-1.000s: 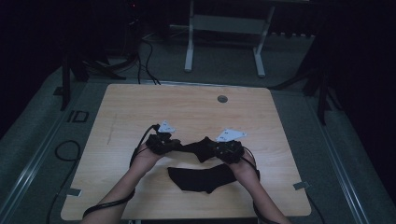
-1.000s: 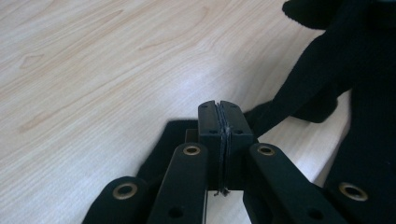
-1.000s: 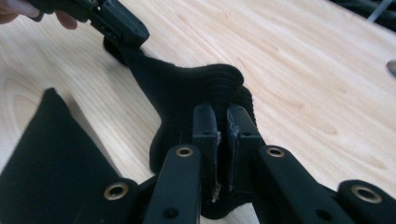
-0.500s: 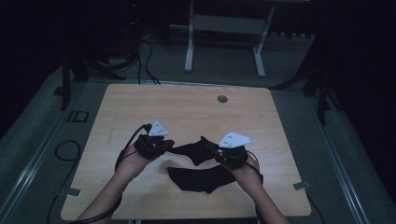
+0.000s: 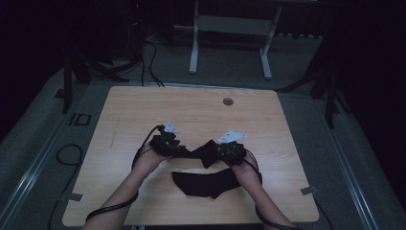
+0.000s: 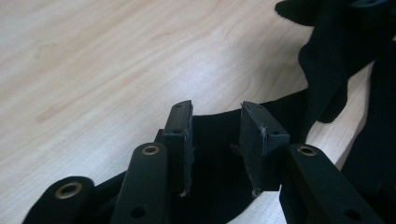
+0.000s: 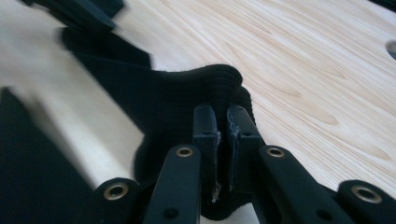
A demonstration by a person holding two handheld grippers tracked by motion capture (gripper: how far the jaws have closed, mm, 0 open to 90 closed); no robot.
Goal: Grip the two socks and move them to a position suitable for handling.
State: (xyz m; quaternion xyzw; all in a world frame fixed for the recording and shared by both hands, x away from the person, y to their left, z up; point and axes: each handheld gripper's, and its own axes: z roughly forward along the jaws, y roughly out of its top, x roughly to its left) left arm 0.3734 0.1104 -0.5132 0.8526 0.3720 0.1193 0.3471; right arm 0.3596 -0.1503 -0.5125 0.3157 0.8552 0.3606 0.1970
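Sock hangs pinched in my right gripper, its cuff loose between my left gripper's just-parted jaws.

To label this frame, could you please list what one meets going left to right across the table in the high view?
Left gripper → stretched black sock → right gripper; a second black sock lies nearer, below them.

One sock stretches between the claws, behind another sock on the table.
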